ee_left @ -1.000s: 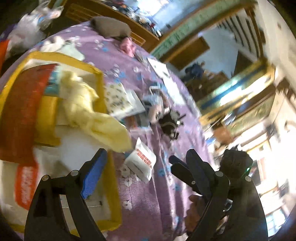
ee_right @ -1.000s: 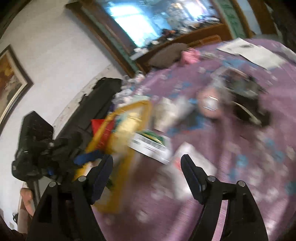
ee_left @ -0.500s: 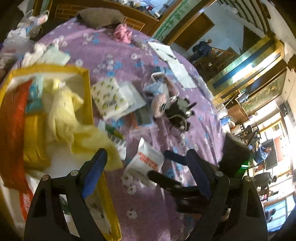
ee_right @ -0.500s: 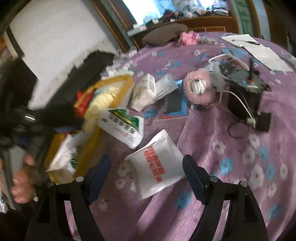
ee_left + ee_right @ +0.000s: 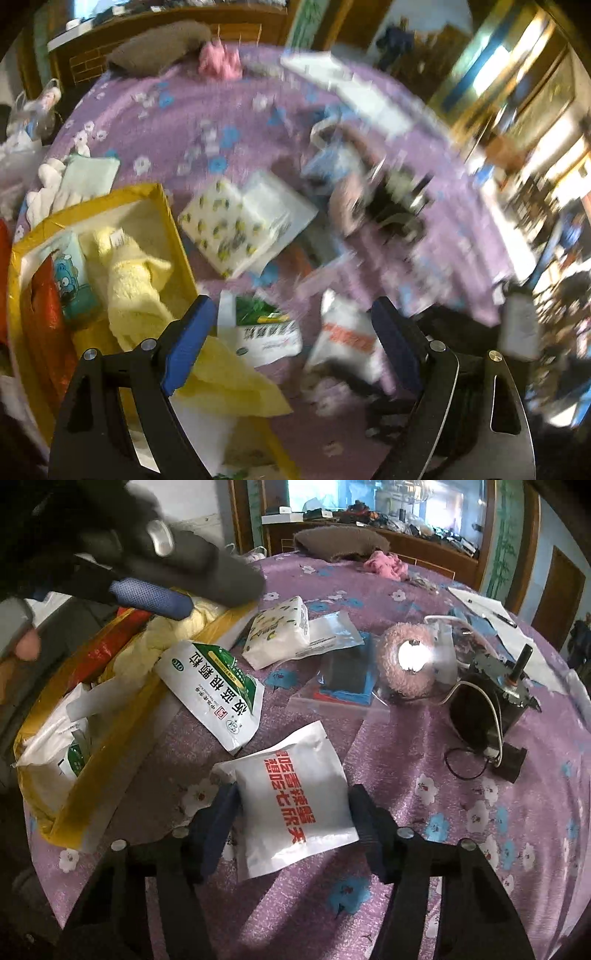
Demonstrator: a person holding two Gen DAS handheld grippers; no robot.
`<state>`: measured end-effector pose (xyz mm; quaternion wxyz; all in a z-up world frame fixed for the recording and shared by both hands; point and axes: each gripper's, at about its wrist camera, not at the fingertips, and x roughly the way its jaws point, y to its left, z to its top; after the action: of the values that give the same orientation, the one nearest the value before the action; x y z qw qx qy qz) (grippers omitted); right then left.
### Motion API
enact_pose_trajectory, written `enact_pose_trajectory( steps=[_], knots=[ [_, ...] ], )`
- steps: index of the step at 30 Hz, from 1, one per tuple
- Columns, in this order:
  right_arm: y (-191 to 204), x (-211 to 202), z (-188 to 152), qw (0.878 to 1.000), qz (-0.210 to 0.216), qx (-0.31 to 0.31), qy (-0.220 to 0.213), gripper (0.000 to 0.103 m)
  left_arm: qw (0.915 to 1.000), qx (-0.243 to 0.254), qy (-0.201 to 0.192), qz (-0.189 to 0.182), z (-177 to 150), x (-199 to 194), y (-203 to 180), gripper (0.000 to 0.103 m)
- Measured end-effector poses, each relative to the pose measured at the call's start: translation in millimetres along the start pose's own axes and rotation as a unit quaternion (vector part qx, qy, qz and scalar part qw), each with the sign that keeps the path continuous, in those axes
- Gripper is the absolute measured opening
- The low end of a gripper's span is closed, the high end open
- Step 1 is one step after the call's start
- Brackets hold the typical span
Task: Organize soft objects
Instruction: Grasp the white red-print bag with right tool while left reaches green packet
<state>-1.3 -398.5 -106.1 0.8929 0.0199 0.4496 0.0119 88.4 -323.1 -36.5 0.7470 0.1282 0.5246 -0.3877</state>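
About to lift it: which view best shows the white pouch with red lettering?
The right wrist view: the white pouch lies sharp between the right tongs, whose pads have just been closing onto its sides. The left wrist view shows it only blurred.

I'm looking into a lived-in home: a round tabletop (image 5: 461,849) under a purple flowered cloth (image 5: 524,812), a carved wooden sideboard (image 5: 436,550) heaped with clutter behind it, a wooden door (image 5: 557,587), bamboo-painted wall panels (image 5: 506,535), and gilt-framed decor (image 5: 543,96) off to the side.
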Motion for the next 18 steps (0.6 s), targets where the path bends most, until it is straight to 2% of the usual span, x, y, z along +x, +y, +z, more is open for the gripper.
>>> enact_pose_trajectory(
  steps=[2,5,9,12,14,15,17,18],
  knots=[
    [-3.4,-2.9,-1.3,1.000,0.005,0.005,-0.003,0.051,0.9994,0.005,0.016,0.030,-2.9,11.2,-1.0,0.087],
    [-10.0,-9.0,-5.3,1.000,0.013,0.019,-0.010,0.049,0.9958,0.046,0.019,0.076,-7.8,17.5,-13.5,0.087],
    [-24.8,-26.2,-17.0,0.997,0.037,0.057,-0.025,0.049,0.9842,0.113,0.034,0.132,-15.2,26.7,-36.1,0.087],
    [-37.3,-41.2,-25.3,0.993,0.053,0.095,-0.047,0.049,0.9801,0.154,0.028,0.122,-18.1,23.4,-52.2,0.087],
    [-42.6,-46.0,-29.9,0.991,0.054,0.109,-0.053,0.049,0.9754,0.178,0.023,0.128,-14.2,25.4,-55.3,0.087],
    [-48.1,-47.1,-33.5,0.989,0.054,0.125,-0.055,0.049,0.9742,0.184,0.032,0.127,-12.1,29.5,-54.7,0.087],
    [-55.2,-46.2,-38.4,0.986,0.064,0.146,-0.055,0.049,0.9722,0.197,0.077,0.101,-9.0,48.8,-49.6,0.087],
    [-59.3,-43.8,-41.8,0.984,0.064,0.158,-0.056,0.049,0.9708,0.199,0.091,0.099,-10.6,55.2,-47.7,0.087]
  ],
)
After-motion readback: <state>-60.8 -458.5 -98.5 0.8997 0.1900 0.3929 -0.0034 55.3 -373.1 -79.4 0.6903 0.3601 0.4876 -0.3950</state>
